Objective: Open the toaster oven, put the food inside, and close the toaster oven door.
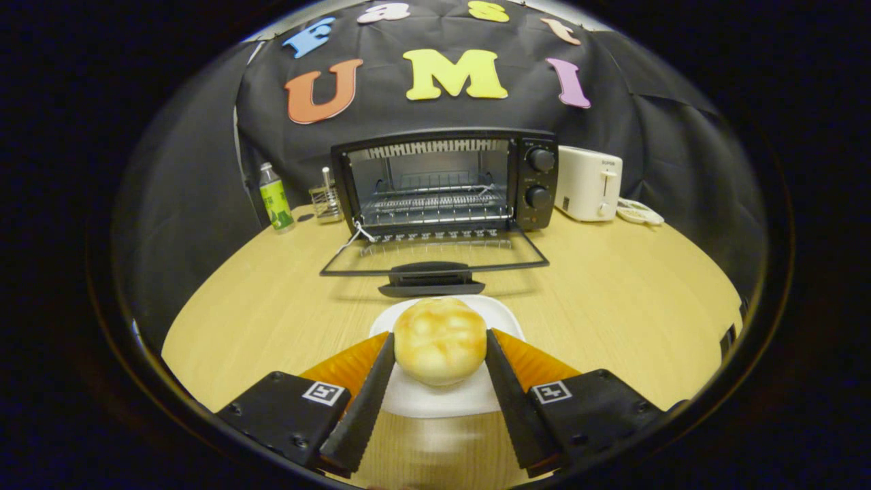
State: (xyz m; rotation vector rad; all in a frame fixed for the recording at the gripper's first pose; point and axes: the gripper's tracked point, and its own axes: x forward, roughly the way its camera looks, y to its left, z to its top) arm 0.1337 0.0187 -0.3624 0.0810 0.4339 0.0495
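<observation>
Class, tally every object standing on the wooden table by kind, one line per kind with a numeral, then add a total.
Kitchen appliances: 2, toaster oven with its door open, toaster
Bottles: 1, bottle
Wire holders: 1, wire rack
Plates: 2, white plate, small dish
Food: 1, bread roll, between the fingers of the hand-held gripper
Total: 7

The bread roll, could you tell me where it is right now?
In the gripper view, the bread roll sits between the gripper fingers, both touching it, over the white plate, just before the toaster oven's open door.

One bun (439, 340), one plate (442, 401), one toaster oven (442, 180), one toaster (588, 184), one bottle (275, 199).
</observation>
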